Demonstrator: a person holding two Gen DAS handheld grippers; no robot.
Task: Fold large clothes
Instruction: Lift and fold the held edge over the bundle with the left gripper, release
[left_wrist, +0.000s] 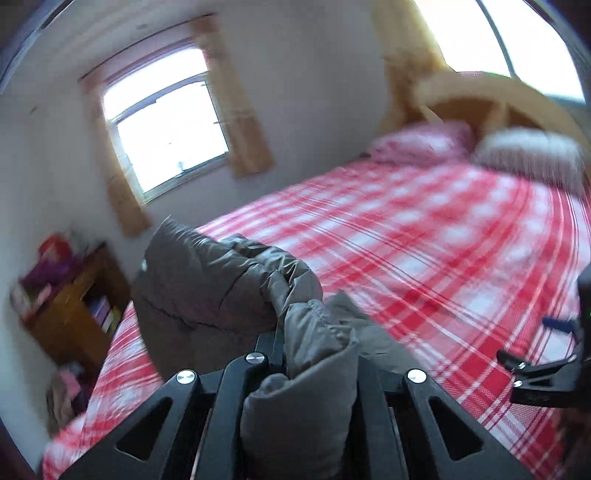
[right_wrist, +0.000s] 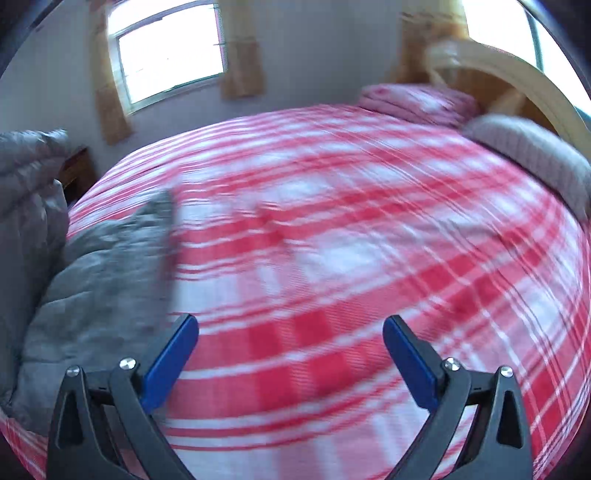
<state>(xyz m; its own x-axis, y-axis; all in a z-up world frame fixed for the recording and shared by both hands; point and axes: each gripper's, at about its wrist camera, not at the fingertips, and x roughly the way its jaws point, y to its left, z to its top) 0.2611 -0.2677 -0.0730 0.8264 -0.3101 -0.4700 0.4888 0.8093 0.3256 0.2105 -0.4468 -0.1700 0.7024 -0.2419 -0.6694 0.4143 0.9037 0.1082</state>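
The left tool is pinching a thick bunched fold of the grey padded jacket, lifted above the near left corner of the bed. The right tool hangs spread and empty over the checked sheet, the jacket's lower part lying just beside it. With one hold only, the slippery bulk could slide free or sag crooked. Pillows lie far behind.
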